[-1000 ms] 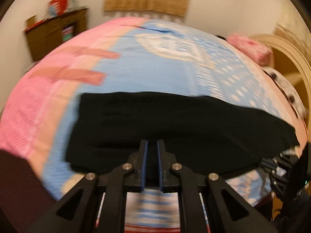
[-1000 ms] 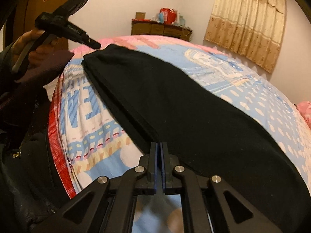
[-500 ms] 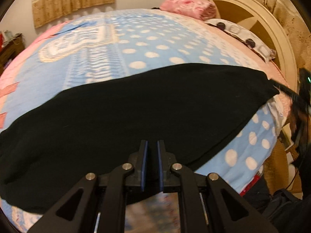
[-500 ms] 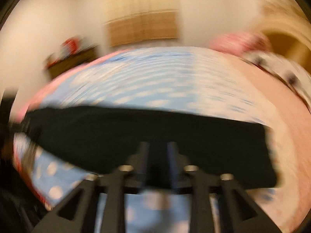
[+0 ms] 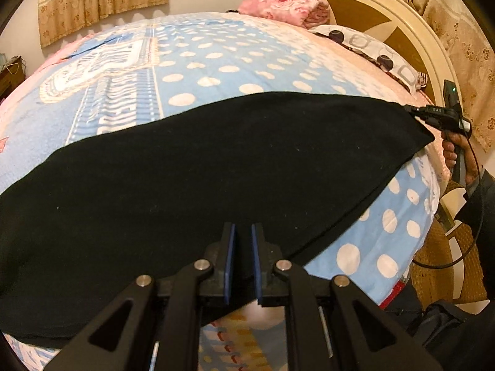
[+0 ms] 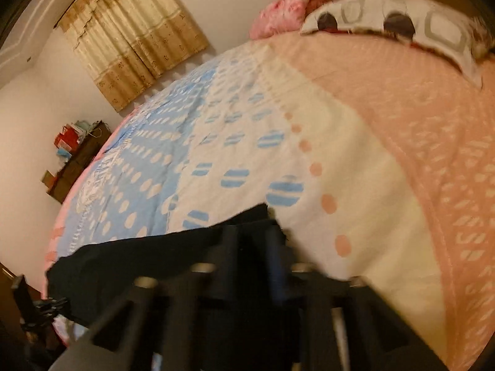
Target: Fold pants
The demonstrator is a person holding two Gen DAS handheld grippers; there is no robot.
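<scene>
left claw (image 5: 243,259): nearly closed, a narrow gap between its blue pads, poised over the near edge of the pants; whether it pinches cloth i cannot tell.
pants (image 5: 216,167): black, spread flat as a long band across the bed (image 5: 216,61).
handling: likely soft, light and limp; best taken at corners or hems.
right claw (image 6: 253,241): blurred, closed at the pants' far corner; a pinch of cloth seems likely.
</scene>
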